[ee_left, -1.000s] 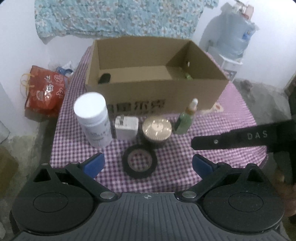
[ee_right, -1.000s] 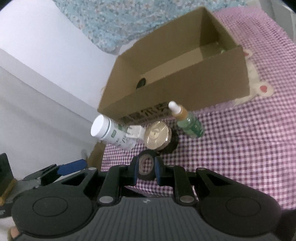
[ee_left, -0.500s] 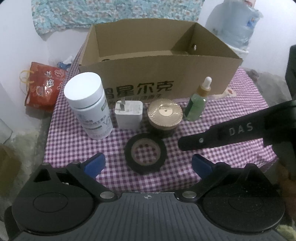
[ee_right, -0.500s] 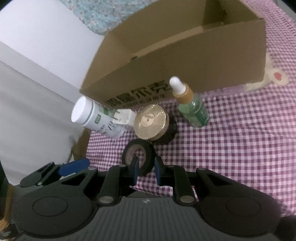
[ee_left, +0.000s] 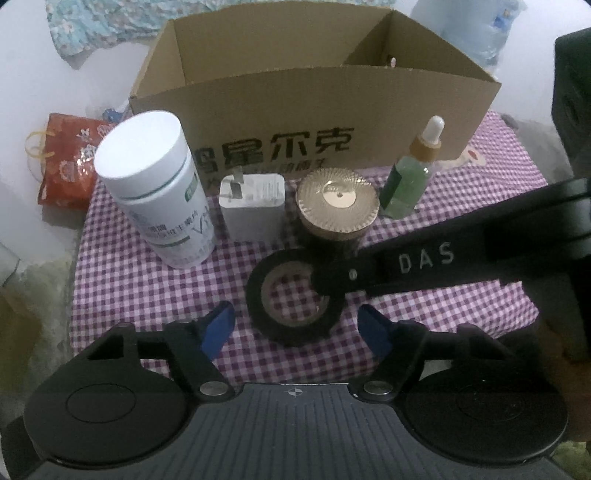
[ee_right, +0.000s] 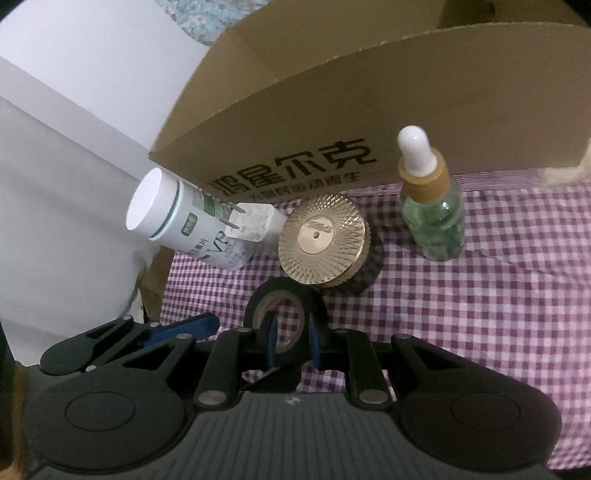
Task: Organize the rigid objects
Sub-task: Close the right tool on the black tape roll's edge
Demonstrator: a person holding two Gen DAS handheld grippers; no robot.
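A black tape roll [ee_left: 291,295] lies flat on the checked cloth, in front of a gold-lidded jar [ee_left: 338,203]. My left gripper [ee_left: 295,325] hangs just above it, jaws closing, the roll between the blue pads but untouched by them. In the right wrist view my right gripper [ee_right: 292,332] is shut to a narrow gap over the tape roll [ee_right: 284,295]. One of its fingers [ee_left: 406,258] reaches in from the right to the roll's right rim. I cannot tell whether it touches. A white bottle [ee_left: 155,192], a white charger plug [ee_left: 253,203] and a green dropper bottle [ee_left: 410,184] stand in a row.
An open cardboard box [ee_left: 332,110] stands right behind the row. The purple checked tablecloth [ee_left: 147,295] ends at the left near a red bag [ee_left: 70,158] on the floor. A water jug [ee_left: 491,33] is at the back right. The gold jar [ee_right: 323,240] nearly touches the roll.
Both grippers came down and closer to the tape roll. The right gripper's finger slid left until its tip reached the roll's rim. The left jaws narrowed around the roll.
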